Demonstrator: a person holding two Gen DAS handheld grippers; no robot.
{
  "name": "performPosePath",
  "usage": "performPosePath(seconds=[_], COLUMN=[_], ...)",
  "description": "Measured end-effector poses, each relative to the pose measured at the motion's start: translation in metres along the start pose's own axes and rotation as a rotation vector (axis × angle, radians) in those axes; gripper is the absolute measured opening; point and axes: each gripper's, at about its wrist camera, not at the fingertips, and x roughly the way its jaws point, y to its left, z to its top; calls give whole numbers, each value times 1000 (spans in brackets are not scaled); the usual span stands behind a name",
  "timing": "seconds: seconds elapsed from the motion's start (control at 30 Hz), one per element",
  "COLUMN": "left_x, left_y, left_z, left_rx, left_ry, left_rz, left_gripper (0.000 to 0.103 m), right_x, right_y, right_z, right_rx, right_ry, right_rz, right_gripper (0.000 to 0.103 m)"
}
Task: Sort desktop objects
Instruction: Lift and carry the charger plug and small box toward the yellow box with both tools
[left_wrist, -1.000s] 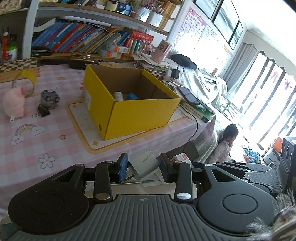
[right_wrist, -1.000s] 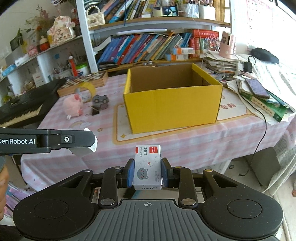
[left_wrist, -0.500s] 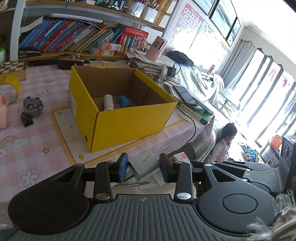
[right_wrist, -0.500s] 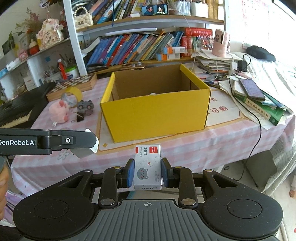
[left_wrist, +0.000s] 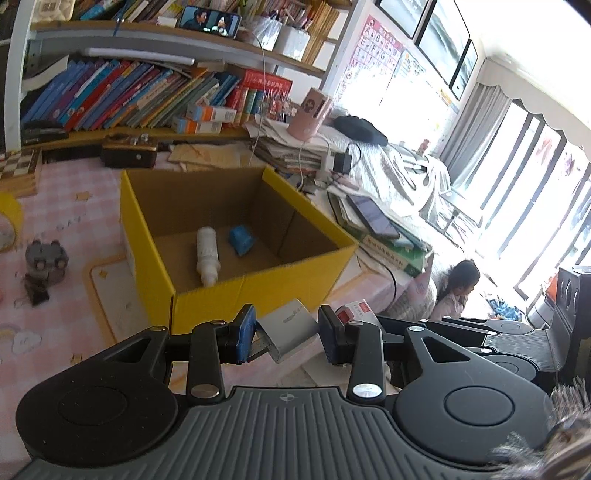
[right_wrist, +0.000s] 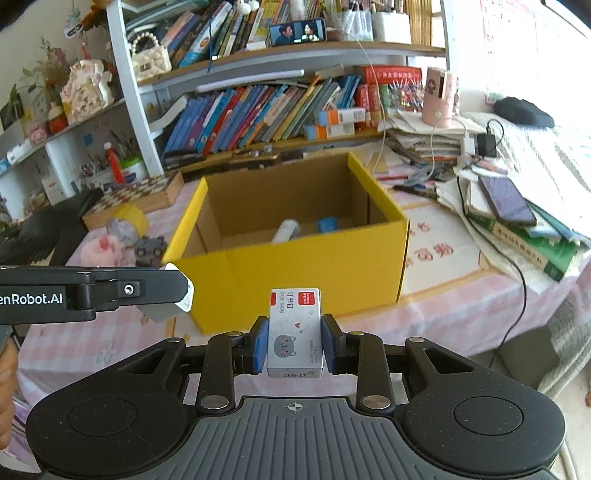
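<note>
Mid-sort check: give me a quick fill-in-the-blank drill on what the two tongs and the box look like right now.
1. The right tongs are shut on a small box of staples printed with a ____ face.
2. The left tongs grip a ____-coloured stapler.
3. The cardboard box is ____ on the outside.
4. Inside it, beside a blue object, lies a ____ bottle.

Missing words: cat; grey; yellow; white

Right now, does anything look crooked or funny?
Yes. The gray stapler sits tilted between the left tongs, not straight like the staple box in the right tongs. Nothing looks spilled.
</note>
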Motion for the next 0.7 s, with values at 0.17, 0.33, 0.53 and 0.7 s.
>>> performPosePath(seconds=[0.17, 0.33, 0.53, 0.7], left_x=[9, 20, 34, 51], left_y=[-2, -3, 0, 4], left_z=[18, 32, 52, 67], left_rx=[-9, -8, 3, 8], left_ry=[-42, -79, -123, -141], left_rz=[20, 66, 129, 184], left_gripper=[34, 34, 34, 34], right_x=[5, 13, 35, 62], right_y=[-11, -18, -26, -32], right_z=[21, 44, 72, 89], right_rx=[-34, -90, -148, -205], right_ry=[-37, -83, -113, -99], right_rz=[26, 48, 88, 122], right_gripper=[29, 29, 29, 29])
